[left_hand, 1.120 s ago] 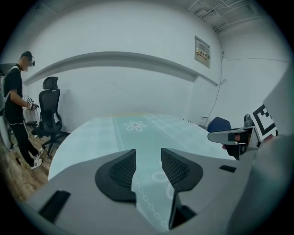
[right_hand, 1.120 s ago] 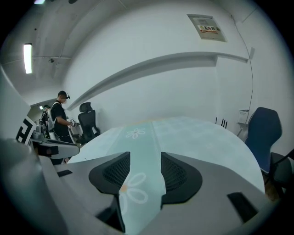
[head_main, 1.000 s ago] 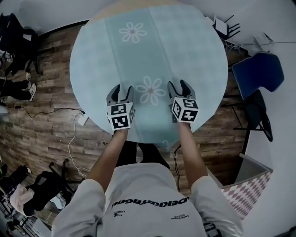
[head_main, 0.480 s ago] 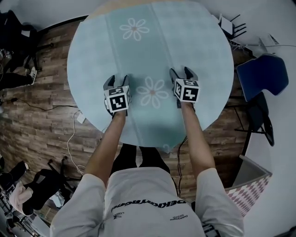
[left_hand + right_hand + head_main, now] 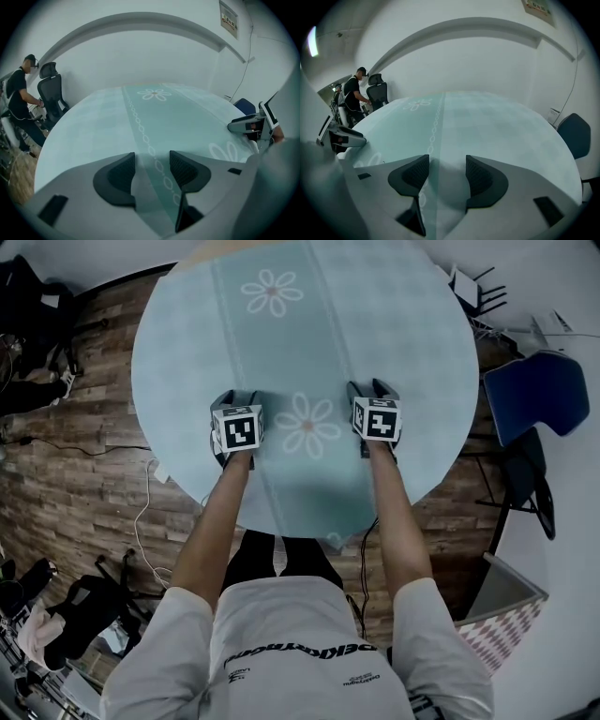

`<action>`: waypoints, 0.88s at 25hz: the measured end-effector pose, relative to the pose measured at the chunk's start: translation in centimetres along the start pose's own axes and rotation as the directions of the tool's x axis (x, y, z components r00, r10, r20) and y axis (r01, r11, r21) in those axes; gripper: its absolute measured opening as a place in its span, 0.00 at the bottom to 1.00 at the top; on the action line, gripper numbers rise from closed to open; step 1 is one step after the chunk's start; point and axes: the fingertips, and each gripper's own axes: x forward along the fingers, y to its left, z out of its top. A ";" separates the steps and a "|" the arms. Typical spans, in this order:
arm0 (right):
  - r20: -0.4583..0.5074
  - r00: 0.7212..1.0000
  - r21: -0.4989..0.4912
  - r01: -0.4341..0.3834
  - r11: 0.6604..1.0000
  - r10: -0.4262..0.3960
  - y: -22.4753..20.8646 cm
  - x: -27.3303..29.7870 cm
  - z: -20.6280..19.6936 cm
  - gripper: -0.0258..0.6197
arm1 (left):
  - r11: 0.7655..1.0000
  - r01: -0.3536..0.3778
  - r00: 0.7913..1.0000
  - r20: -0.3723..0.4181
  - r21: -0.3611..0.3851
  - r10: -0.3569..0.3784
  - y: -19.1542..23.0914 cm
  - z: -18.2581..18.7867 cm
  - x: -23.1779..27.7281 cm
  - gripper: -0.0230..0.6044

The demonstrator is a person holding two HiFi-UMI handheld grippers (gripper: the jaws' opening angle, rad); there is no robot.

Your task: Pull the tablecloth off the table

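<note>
A pale blue-green tablecloth (image 5: 309, 343) with white flower prints and a lighter centre band covers the round table and lies flat. My left gripper (image 5: 236, 401) hovers low over its near-left part, beside the near flower (image 5: 307, 425). Its jaws are opening, and only flat cloth shows under the gap (image 5: 152, 161). My right gripper (image 5: 372, 390) hangs over the cloth on the other side of that flower. Its jaws are closing a little but stand wide apart (image 5: 447, 164), pinching nothing. Each gripper shows at the edge of the other's view.
A blue chair (image 5: 534, 395) stands to the table's right, with white items behind it. Cables (image 5: 150, 493) run over the wooden floor at left, near dark bags (image 5: 37, 306). A person (image 5: 21, 93) stands by an office chair (image 5: 49, 91) beyond the table.
Both grippers have moved a little forward over the cloth and tipped downward, so their fingers show less in the head view. The cloth has not shifted.
</note>
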 end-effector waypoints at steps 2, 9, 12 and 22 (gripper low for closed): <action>0.003 1.000 0.005 -0.002 1.000 0.002 -0.2 0.0 -0.1 0.43 | 1.000 0.004 1.000 -0.012 0.007 -0.004 -0.1 0.0 0.1 0.43; -0.019 1.000 0.015 -0.003 1.000 0.003 -0.3 0.0 0.0 0.37 | 1.000 0.006 1.000 -0.005 0.031 -0.006 -0.2 -0.1 0.0 0.38; -0.022 1.000 0.015 -0.001 1.000 0.001 -0.5 -0.2 -0.2 0.32 | 0.999 0.008 1.000 0.005 0.048 -0.008 -0.6 -0.2 0.0 0.34; -0.058 0.996 0.099 -0.063 0.993 0.069 -0.9 -1.2 -1.6 0.10 | 0.994 0.034 0.999 -0.004 0.103 -0.034 -1.3 -0.6 -0.3 0.06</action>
